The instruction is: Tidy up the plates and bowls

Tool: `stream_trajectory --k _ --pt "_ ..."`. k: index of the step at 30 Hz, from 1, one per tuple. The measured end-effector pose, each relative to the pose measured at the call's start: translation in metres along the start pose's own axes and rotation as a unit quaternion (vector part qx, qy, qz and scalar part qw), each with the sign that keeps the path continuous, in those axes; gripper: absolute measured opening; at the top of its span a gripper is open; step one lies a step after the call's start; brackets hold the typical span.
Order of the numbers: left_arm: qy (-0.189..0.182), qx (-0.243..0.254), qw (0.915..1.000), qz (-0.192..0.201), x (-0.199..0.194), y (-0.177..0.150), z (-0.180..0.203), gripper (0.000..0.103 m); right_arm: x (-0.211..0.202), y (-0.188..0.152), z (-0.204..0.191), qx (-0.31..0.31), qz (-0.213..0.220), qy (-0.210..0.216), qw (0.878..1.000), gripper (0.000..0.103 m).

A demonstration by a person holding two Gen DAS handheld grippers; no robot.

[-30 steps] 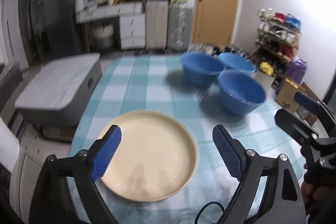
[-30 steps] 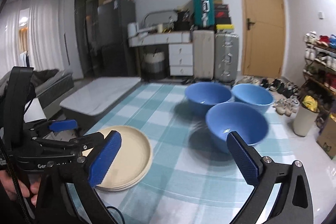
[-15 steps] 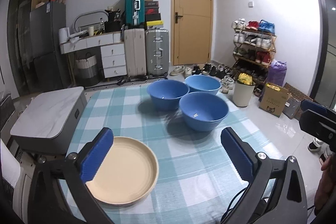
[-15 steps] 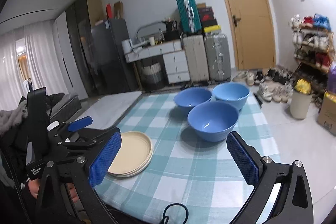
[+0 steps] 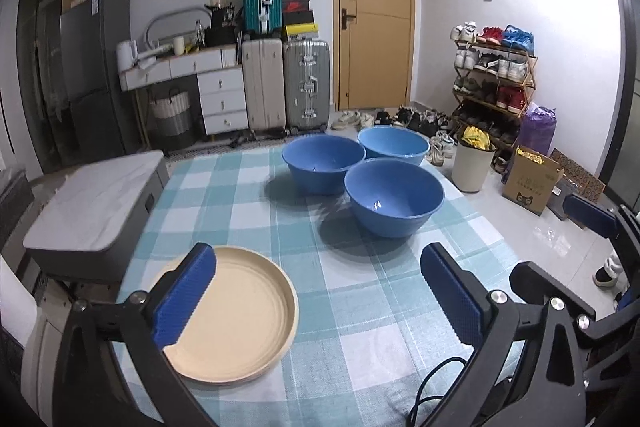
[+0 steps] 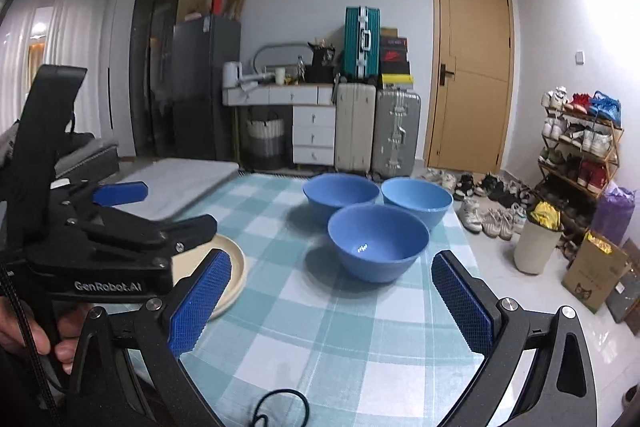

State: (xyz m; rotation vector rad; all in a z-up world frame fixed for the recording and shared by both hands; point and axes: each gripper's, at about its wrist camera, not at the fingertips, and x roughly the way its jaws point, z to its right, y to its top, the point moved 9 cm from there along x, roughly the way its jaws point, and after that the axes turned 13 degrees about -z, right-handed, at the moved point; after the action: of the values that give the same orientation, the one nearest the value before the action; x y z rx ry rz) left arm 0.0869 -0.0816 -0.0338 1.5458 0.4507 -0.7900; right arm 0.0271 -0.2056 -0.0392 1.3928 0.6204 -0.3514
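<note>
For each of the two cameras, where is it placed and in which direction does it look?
Left wrist view: on the left gripper, looking forward and down over the checked tablecloth at the round beige plate; its own open blue-padded fingers show, with the right gripper at the right edge.
Right wrist view: on the right gripper, facing the door wall; its open fingers show, plus the left gripper and a hand.
Shared: the three blue plastic bowls, the plate, the tablecloth.

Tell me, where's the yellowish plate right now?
In the left wrist view the cream plate lies on the checked tablecloth at the lower left, just behind the left gripper's left finger, well apart from the three blue bowls.
</note>
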Motion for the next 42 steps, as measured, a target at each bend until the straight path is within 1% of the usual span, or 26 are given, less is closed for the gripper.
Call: stream_trajectory --k 3,9,13,15,17,19,22,24,26,27,29,30,31,32,33,35,39,40,41,42 --pt "-0.003 -0.003 0.9999 -0.014 0.011 -0.004 0.000 0.103 0.020 0.001 0.006 0.013 -0.010 0.005 1.000 0.102" --pt "-0.002 0.002 0.9994 -0.035 0.029 -0.007 0.001 0.103 0.038 -0.002 0.024 0.038 -0.018 0.000 0.999 0.102" --pt "0.005 0.002 0.9990 -0.044 0.042 -0.001 -0.002 0.103 0.050 -0.002 0.034 0.051 -0.027 -0.005 0.998 0.102" --pt "0.003 -0.004 0.9984 -0.057 0.053 0.004 -0.004 0.103 0.054 -0.001 0.040 0.055 -0.029 -0.009 0.998 0.102" --pt "0.001 -0.005 0.9970 -0.077 0.066 0.010 -0.005 0.103 0.062 0.003 0.051 0.061 -0.034 -0.018 0.997 0.102" --pt "-0.003 0.007 0.9953 -0.096 0.079 0.017 -0.002 0.103 0.072 0.007 0.064 0.068 -0.044 -0.035 0.996 0.102" --pt "-0.015 0.012 0.9947 -0.101 0.093 0.029 -0.001 0.103 0.089 0.014 0.085 0.071 -0.054 -0.070 0.994 0.102" --pt "-0.026 0.009 0.9939 -0.106 0.105 0.039 0.001 0.103 0.102 0.020 0.099 0.069 -0.065 -0.076 0.993 0.102" --pt "-0.029 0.007 0.9906 -0.134 0.126 0.048 0.004 0.103 0.113 0.024 0.113 0.086 -0.078 -0.069 0.991 0.102" --pt "-0.026 0.003 0.9895 -0.142 0.133 0.053 0.003 0.103 0.124 0.026 0.124 0.101 -0.091 -0.060 0.989 0.102" --pt "-0.006 -0.026 0.9900 -0.139 0.143 0.064 -0.005 0.103 0.143 0.027 0.138 0.115 -0.118 -0.044 0.985 0.102" --pt "-0.010 -0.036 0.9901 -0.135 0.145 0.067 -0.007 0.103 0.152 0.028 0.144 0.120 -0.127 -0.034 0.984 0.102" --pt "-0.023 -0.044 0.9897 -0.135 0.150 0.070 -0.006 0.103 0.161 0.029 0.148 0.125 -0.135 -0.023 0.983 0.102" --pt "-0.031 -0.048 0.9879 -0.144 0.159 0.073 -0.003 0.103 0.171 0.030 0.153 0.130 -0.145 -0.011 0.981 0.102" --pt "-0.030 -0.050 0.9851 -0.162 0.170 0.073 -0.001 0.103 0.186 0.030 0.159 0.140 -0.162 0.003 0.977 0.102" --pt "-0.023 -0.051 0.9812 -0.185 0.188 0.074 0.003 0.103 0.205 0.030 0.169 0.155 -0.181 0.011 0.971 0.102" --pt "-0.015 -0.037 0.9782 -0.204 0.214 0.078 0.014 0.102 0.243 0.034 0.188 0.168 -0.210 0.020 0.963 0.102" --pt "-0.013 -0.035 0.9755 -0.217 0.221 0.077 0.016 0.102 0.250 0.034 0.192 0.172 -0.216 0.022 0.961 0.102" --pt "-0.019 -0.031 0.9730 -0.228 0.228 0.076 0.020 0.101 0.256 0.033 0.195 0.176 -0.221 0.025 0.959 0.102" --pt "-0.026 -0.029 0.9728 -0.228 0.232 0.077 0.023 0.101 0.264 0.032 0.196 0.180 -0.227 0.031 0.957 0.102"
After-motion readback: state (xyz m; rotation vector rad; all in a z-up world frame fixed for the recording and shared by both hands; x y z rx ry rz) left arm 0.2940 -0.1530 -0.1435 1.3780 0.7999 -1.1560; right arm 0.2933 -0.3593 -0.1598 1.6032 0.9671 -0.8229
